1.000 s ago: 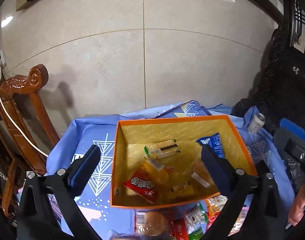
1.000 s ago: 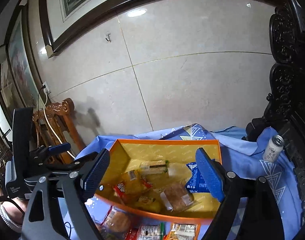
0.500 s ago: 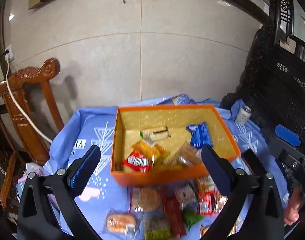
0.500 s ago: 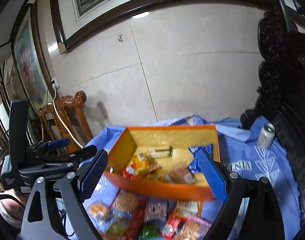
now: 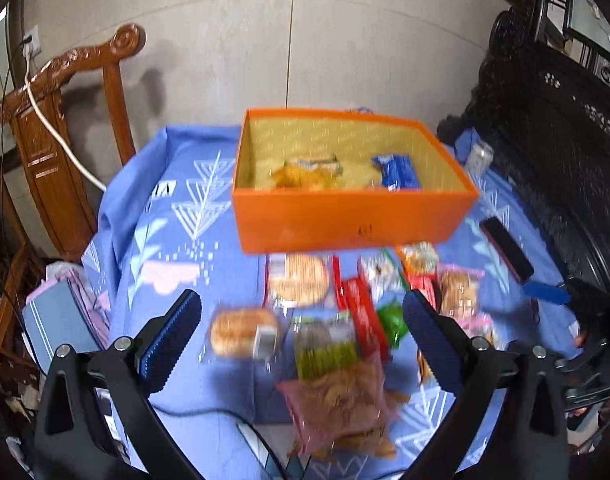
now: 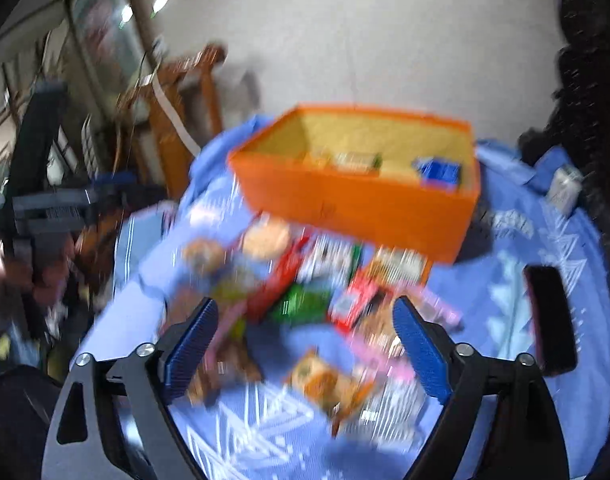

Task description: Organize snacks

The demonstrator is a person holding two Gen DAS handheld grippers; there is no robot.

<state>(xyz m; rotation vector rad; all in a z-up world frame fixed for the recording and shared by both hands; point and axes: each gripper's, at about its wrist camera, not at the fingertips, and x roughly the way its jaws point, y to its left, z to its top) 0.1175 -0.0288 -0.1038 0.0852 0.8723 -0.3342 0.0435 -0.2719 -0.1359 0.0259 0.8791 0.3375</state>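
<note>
An orange box [image 5: 345, 220] [image 6: 361, 208] with a yellow lining stands on the blue cloth and holds several snacks, among them a blue packet [image 5: 397, 172]. In front of it lies a pile of loose snacks: a round cracker pack [image 5: 301, 278], a bun [image 5: 241, 332], a red bar [image 5: 363, 312], a green-striped packet [image 5: 325, 350] and a pink bag of crisps [image 5: 341, 404]. My left gripper [image 5: 301, 334] hangs open above this pile, holding nothing. My right gripper [image 6: 305, 340] is over the same pile, blurred; its jaws are closing with nothing pressed between them.
A black phone [image 5: 505, 248] [image 6: 549, 316] lies right of the pile, and a small can [image 5: 479, 156] stands behind the box's right end. A carved wooden chair [image 5: 65, 120] with a white cable is at the left, dark carved furniture [image 5: 565, 140] at the right. A tiled wall rises behind.
Both grippers have drawn back from over the box and sunk toward the near side of the table. The snack pile has come into full view. The right view has turned blurry.
</note>
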